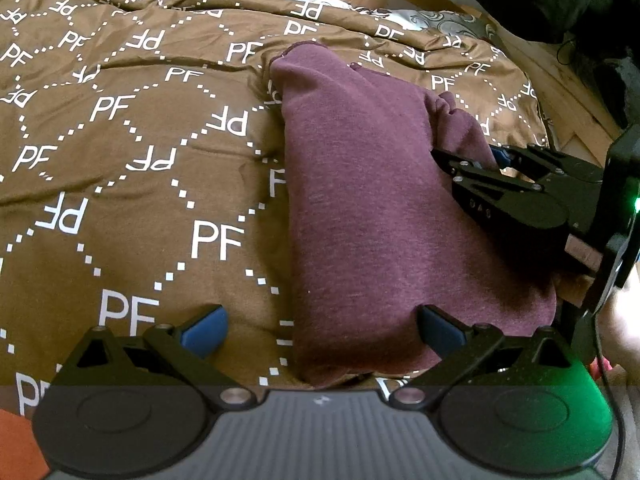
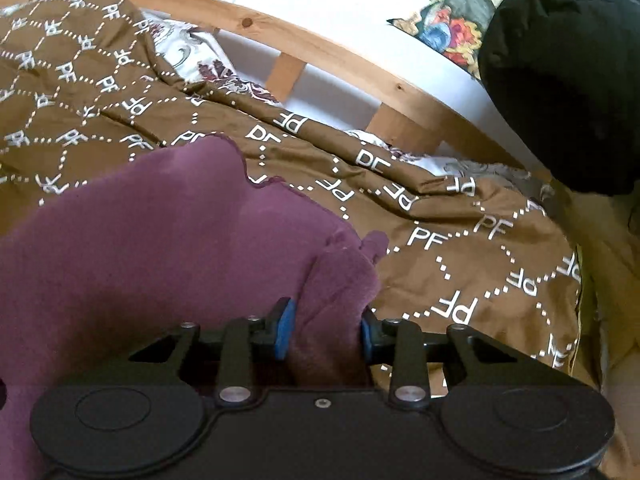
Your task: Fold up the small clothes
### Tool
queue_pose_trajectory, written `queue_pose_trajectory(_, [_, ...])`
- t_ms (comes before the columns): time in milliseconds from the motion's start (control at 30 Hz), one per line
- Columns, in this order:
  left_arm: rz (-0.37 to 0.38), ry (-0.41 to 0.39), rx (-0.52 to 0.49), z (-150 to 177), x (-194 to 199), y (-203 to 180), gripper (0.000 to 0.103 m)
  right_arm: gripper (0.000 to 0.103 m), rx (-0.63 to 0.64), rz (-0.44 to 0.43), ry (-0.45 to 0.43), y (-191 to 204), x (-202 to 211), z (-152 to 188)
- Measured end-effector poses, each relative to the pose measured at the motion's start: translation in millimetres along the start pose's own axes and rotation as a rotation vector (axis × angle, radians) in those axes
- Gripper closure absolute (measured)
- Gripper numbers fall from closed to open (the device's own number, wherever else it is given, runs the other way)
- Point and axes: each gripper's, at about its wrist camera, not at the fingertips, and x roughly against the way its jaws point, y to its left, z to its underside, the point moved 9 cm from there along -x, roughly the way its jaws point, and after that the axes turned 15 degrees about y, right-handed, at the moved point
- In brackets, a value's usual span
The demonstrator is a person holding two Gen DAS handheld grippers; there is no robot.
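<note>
Blue pads of the left gripper (image 1: 322,330) stand wide apart over the near end of a maroon garment (image 1: 372,208), gripping nothing. At its right edge the right gripper (image 2: 325,330) pinches a bunched fold. It lies on a brown "PF" bedcover (image 1: 132,152); beyond are a wooden rail (image 2: 320,56) and a black bundle (image 2: 560,80).

close wrist views, shared garment (image 1: 380,208)

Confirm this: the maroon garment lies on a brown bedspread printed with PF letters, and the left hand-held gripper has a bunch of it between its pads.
Not quite. The right hand-held gripper has a bunch of the maroon garment between its pads, as the right wrist view shows. The left hand-held gripper stands open. The brown bedspread with PF letters is correct.
</note>
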Motion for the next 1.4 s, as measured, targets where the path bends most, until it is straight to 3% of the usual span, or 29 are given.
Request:
queue_pose_trajectory(167, [0.005, 0.001, 0.004, -0.2, 0.3, -0.2, 0.000, 0.048, -0.212, -0.117, 0.043, -23.3, -6.7, 4.1])
queue_pose_trajectory(333, [0.007, 0.000, 0.007, -0.7, 0.3, -0.3, 0.000, 0.045, -0.516, -0.350, 0.099, -47.6, -19.3, 16.8])
queue_pose_trajectory(433, [0.008, 0.001, 0.007, -0.3, 0.3, -0.3, 0.000, 0.046, -0.633, -0.440, 0.111, -52.5, -23.2, 21.6])
queue_pose_trajectory(567, [0.009, 0.001, 0.006, -0.3, 0.4, -0.1, 0.000, 0.054, -0.625, -0.446, 0.114, -48.0, -22.1, 20.0])
queue_pose_trajectory(967, [0.012, 0.000, 0.008, -0.6, 1.6, 0.5, 0.000, 0.054, -0.598, -0.428, 0.117, -46.2, -23.7, 18.7])
queue_pose_trajectory(1400, [0.151, -0.026, 0.111, -13.1, 10.2, 7.3, 0.001, 0.053, -0.611, -0.437, 0.119, -46.9, -24.0, 19.7])
